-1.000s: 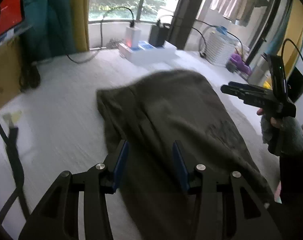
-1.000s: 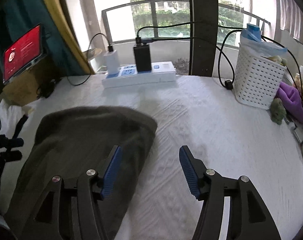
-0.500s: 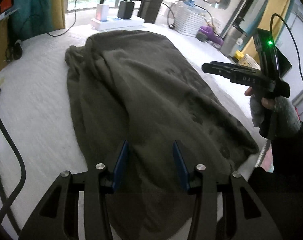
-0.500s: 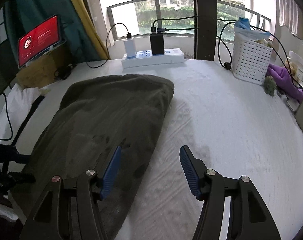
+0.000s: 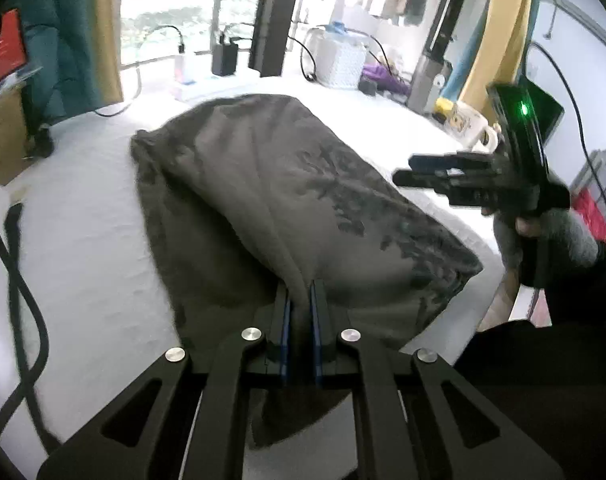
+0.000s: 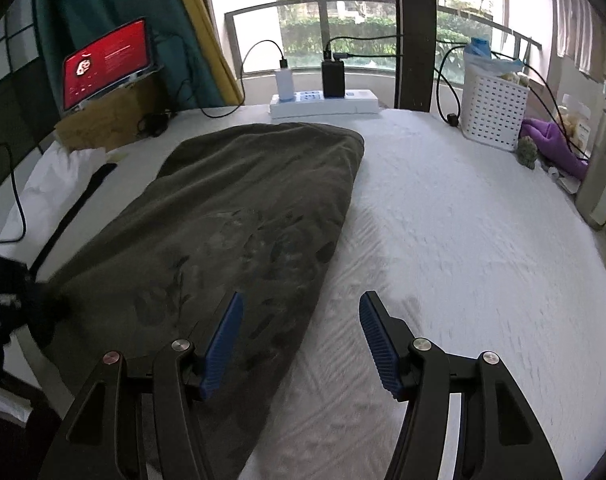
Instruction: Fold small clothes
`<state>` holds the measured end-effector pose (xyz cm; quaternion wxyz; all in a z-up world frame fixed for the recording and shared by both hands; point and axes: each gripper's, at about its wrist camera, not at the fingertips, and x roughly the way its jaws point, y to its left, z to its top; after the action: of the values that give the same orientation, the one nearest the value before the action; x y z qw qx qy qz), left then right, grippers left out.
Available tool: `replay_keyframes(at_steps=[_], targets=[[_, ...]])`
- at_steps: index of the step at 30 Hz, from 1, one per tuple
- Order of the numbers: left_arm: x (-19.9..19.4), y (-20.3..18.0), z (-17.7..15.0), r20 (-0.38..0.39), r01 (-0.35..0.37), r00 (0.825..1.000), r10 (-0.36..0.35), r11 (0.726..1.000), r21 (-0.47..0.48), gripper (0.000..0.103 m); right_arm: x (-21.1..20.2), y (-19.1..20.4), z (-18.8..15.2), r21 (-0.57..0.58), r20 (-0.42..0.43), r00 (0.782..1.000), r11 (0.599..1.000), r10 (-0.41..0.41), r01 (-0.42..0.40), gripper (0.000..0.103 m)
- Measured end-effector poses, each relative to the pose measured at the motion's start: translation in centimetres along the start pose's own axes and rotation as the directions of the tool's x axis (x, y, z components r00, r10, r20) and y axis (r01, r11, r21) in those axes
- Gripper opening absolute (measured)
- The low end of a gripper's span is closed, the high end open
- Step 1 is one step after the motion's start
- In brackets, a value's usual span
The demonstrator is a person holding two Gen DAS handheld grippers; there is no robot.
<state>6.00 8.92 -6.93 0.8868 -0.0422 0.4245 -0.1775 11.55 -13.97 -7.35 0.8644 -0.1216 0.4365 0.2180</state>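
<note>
Olive garment point(image 5: 287, 200) sprawled mid-frame on the white bed point(image 6: 463, 240) — soft, light, limp; left gripper point(image 5: 301, 304) clamped on its near hem, right gripper point(image 6: 301, 340) spread wide, empty — best gripped at edges.

The garment point(image 5: 287, 208) runs under the left claw point(image 5: 301, 300) at the bottom centre of the left wrist view, so its near hem is hidden. In the right wrist view, that claw point(image 6: 7, 296) is a dark blur at the left edge (cut off there). The print on the fabric is too faint to read.
</note>
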Motion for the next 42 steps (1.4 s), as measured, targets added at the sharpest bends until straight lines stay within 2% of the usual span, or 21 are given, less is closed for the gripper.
replay_keyframes(at_steps=[3, 6, 9, 11, 12, 13, 14, 18, 20, 21, 22, 24, 28, 39, 41, 42], targets=[[-0.6, 0.4, -0.5, 0.005, 0.002, 1.000, -0.002, 1.000, -0.011, 0.007, 0.0, 0.7, -1.0, -0.030, -0.020, 1.000, 1.000, -0.008, 0.008, 0.063], [0.5, 1.4, -1.3, -0.037, -0.031, 0.999, 0.029, 0.998, -0.052, 0.008, 0.7, 1.2, -2.5, -0.070, -0.056, 0.997, 0.997, -0.046, 0.042, 0.063], [0.5, 1.6, -2.3, -0.066, -0.021, 0.998, 0.015, 0.996, -0.085, 0.010, 0.6, 1.3, -3.7, -0.066, -0.069, 0.996, 0.997, -0.052, 0.047, 0.063], [-0.1, 1.0, -2.5, -0.057, -0.018, 0.998, 0.014, 0.997, -0.076, 0.019, -0.1, 1.4, -3.9, -0.063, -0.059, 0.997, 0.997, -0.054, 0.050, 0.063], [-0.5, 0.7, -2.6, -0.049, 0.001, 0.999, -0.005, 0.997, -0.077, 0.034, -0.7, 1.5, -4.0, -0.060, -0.044, 0.998, 0.997, -0.051, 0.048, 0.063], [-0.9, 0.5, -2.8, -0.040, 0.031, 0.999, -0.034, 0.996, -0.083, 0.044, -1.2, 1.6, -4.1, -0.055, -0.035, 0.998, 0.998, -0.045, 0.043, 0.063], [-1.2, 0.3, -2.9, -0.036, 0.044, 0.998, -0.048, 0.995, -0.084, 0.045, -1.6, 1.9, -4.1, -0.053, -0.029, 0.999, 0.998, -0.035, 0.034, 0.063], [-1.0, -0.3, -3.8, -0.053, 0.040, 0.998, -0.043, 0.998, -0.048, 0.045, -1.8, 3.2, -5.1, -0.087, -0.044, 0.999, 0.996, -0.021, 0.017, 0.063], [-0.5, -0.3, -4.4, -0.066, 0.028, 0.997, -0.030, 0.999, -0.038, 0.040, -1.1, 3.4, -6.0, -0.091, -0.075, 0.997, 0.995, -0.034, 0.028, 0.063], [-0.3, -0.3, -4.6, -0.070, 0.017, 0.997, -0.018, 1.000, -0.023, 0.021, -1.0, 3.3, -6.5, -0.091, -0.075, 0.996, 0.995, -0.038, 0.031, 0.063], [-0.2, -0.3, -4.8, -0.083, -0.016, 0.996, 0.015, 1.000, -0.006, 0.009, -1.2, 3.3, -6.7, -0.087, -0.065, 0.997, 0.996, -0.036, 0.030, 0.063], [-0.5, 0.0, -5.1, -0.077, -0.025, 0.997, 0.024, 1.000, -0.003, 0.006, -1.7, 3.1, -7.1, -0.090, -0.066, 0.997, 0.995, -0.042, 0.036, 0.063], [-1.1, -0.2, -5.4, -0.076, -0.051, 0.996, 0.053, 0.998, 0.022, 0.005, -2.2, 2.9, -7.8, -0.082, -0.061, 0.997, 0.996, -0.045, 0.040, 0.064], [-1.6, 0.6, -5.8, -0.120, -0.044, 0.992, 0.042, 0.999, -0.018, 0.010, -3.1, 2.6, -8.6, -0.076, -0.078, 0.996, 0.997, -0.035, 0.029, 0.064], [-2.2, 1.0, -5.6, -0.109, -0.046, 0.993, 0.042, 0.999, -0.030, 0.015, -3.4, 2.7, -8.3, -0.085, -0.079, 0.996, 0.996, -0.042, 0.035, 0.064], [-2.5, 1.1, -5.5, -0.103, -0.050, 0.994, 0.046, 0.998, -0.034, 0.025, -3.5, 2.7, -8.2, -0.087, -0.076, 0.996, 0.995, -0.045, 0.038, 0.064]])
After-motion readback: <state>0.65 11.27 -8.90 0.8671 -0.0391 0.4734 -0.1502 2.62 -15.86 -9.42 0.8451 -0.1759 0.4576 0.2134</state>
